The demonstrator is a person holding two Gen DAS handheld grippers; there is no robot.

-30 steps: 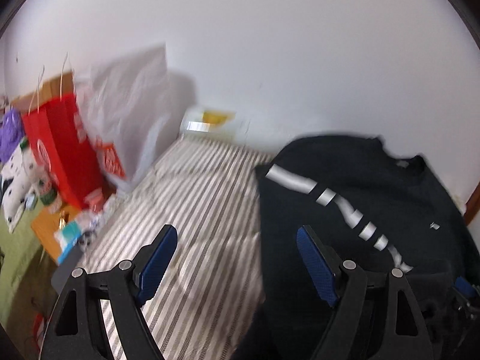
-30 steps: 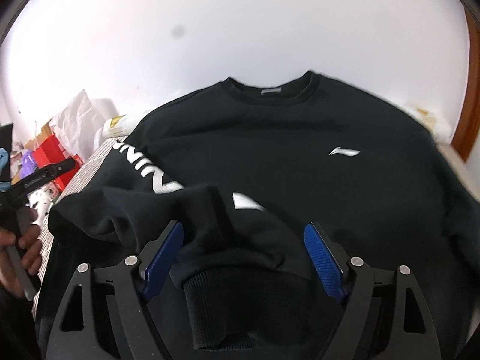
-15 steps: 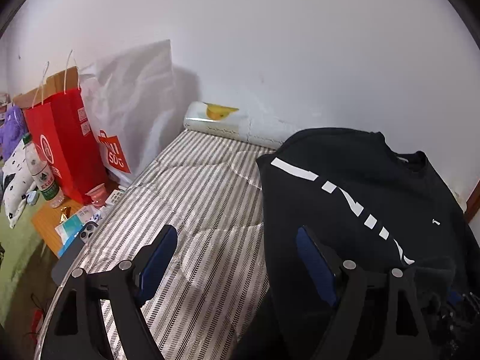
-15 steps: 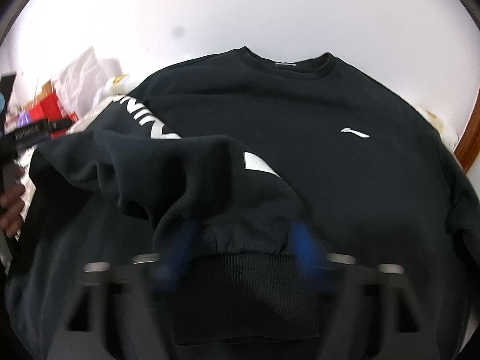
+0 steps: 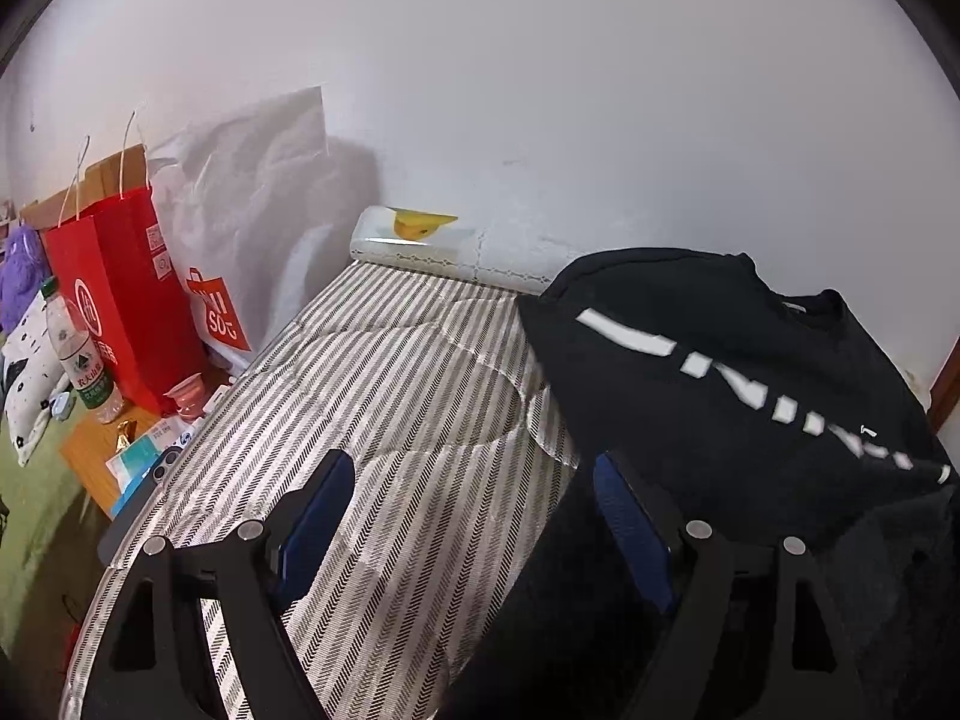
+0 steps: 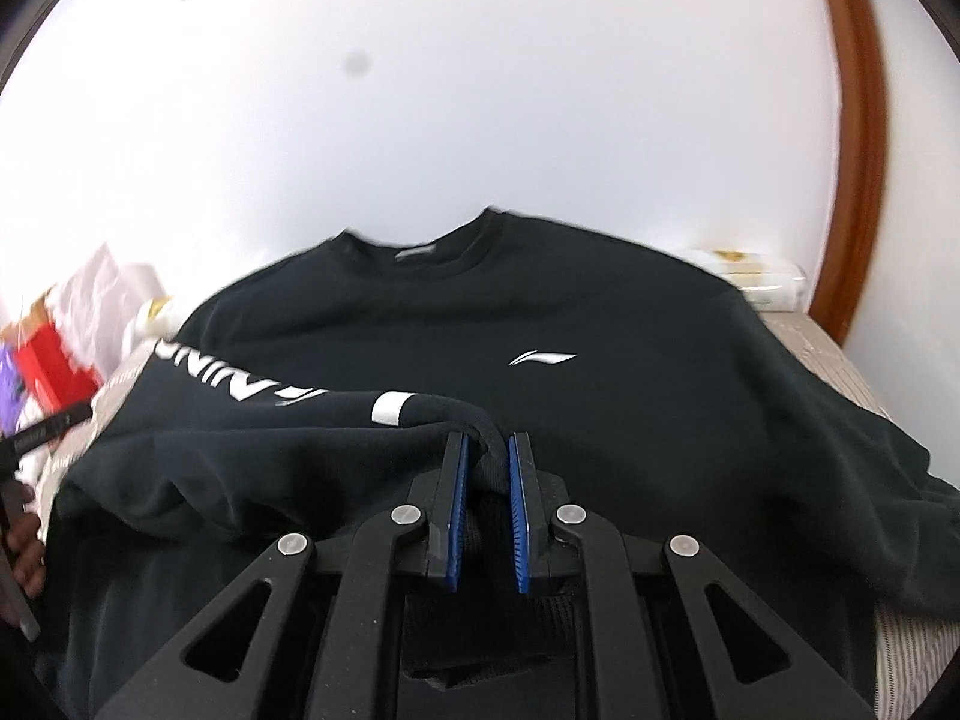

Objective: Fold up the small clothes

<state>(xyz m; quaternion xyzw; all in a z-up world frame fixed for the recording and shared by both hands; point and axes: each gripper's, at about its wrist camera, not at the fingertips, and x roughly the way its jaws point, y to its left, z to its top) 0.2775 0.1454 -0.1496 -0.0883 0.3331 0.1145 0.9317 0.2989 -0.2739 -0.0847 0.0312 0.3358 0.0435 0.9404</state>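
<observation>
A black sweatshirt (image 6: pixel 540 324) with a white chest logo lies front up on the striped bed; in the left wrist view it (image 5: pixel 720 372) fills the right side. Its left sleeve (image 6: pixel 270 450), printed with white letters, is drawn across the body. My right gripper (image 6: pixel 487 447) has the sleeve's ribbed cuff (image 6: pixel 493 471) bunched between its blue pads, with the jaws closing and pressing on it. My left gripper (image 5: pixel 471 468) hangs open over the bed cover at the sweatshirt's left edge, with nothing between its fingers.
The striped bed cover (image 5: pixel 390 390) lies bare left of the sweatshirt. A red paper bag (image 5: pixel 120 300), a white bag (image 5: pixel 252 198) and a water bottle (image 5: pixel 81 360) stand beside the bed. A rolled packet (image 5: pixel 420 240) lies against the wall. A wooden frame (image 6: pixel 852 150) rises at right.
My right gripper went from wide open around the sleeve end to shut on the cuff and pulled it toward the sweatshirt's middle. The left gripper stayed open and almost still.
</observation>
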